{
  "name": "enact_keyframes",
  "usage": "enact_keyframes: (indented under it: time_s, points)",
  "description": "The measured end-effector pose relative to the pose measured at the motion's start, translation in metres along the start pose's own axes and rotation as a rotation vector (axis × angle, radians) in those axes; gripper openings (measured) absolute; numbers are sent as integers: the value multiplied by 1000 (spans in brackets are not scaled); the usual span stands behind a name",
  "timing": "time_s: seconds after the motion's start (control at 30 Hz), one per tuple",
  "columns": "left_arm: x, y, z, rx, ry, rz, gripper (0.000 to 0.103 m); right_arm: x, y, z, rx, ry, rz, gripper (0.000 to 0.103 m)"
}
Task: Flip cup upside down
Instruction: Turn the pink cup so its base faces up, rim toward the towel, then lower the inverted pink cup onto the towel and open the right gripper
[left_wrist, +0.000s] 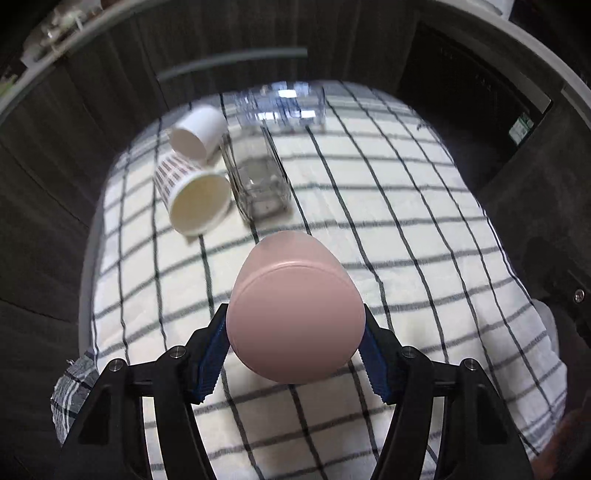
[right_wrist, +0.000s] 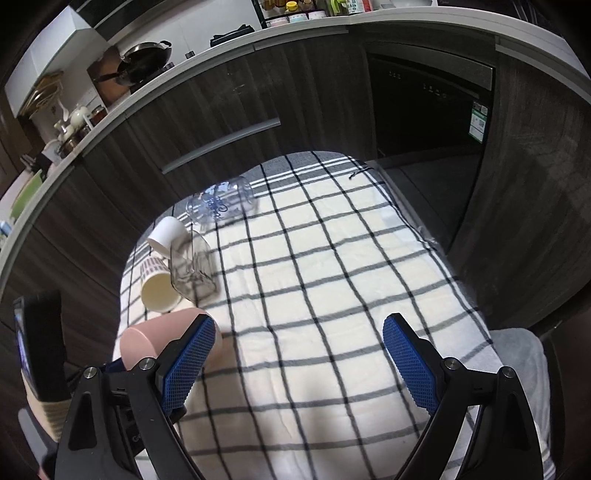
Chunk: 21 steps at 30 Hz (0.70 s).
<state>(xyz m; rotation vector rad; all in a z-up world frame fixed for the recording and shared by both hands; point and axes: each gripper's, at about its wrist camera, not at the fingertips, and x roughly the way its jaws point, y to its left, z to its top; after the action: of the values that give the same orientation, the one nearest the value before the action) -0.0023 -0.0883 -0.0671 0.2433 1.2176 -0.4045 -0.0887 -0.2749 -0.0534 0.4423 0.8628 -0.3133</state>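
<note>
My left gripper (left_wrist: 295, 343) is shut on a pink cup (left_wrist: 293, 317), whose flat base faces the camera and whose mouth points away toward the checked cloth (left_wrist: 388, 206). The blue pads press on both sides of the cup. In the right wrist view the pink cup (right_wrist: 155, 339) shows tilted at the left, just above the cloth, partly behind my right gripper's left finger. My right gripper (right_wrist: 299, 332) is open and empty over the cloth (right_wrist: 314, 277).
A striped paper cup (left_wrist: 192, 195), a white paper cup (left_wrist: 197, 131), a square glass (left_wrist: 258, 181) and a clear jar (left_wrist: 284, 105) lie on their sides at the far left of the cloth. Dark cabinets (right_wrist: 221, 96) stand behind.
</note>
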Motion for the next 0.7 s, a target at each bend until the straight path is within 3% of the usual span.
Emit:
enact_keyframes:
  time_s: [0.37,0.7]
  points:
    - [30,-2,29,38,189,-21,64,31,0,16,66,68,17,92]
    - [38,-4,39,39,140,35,64,62,-10,16,92,135,-16,92]
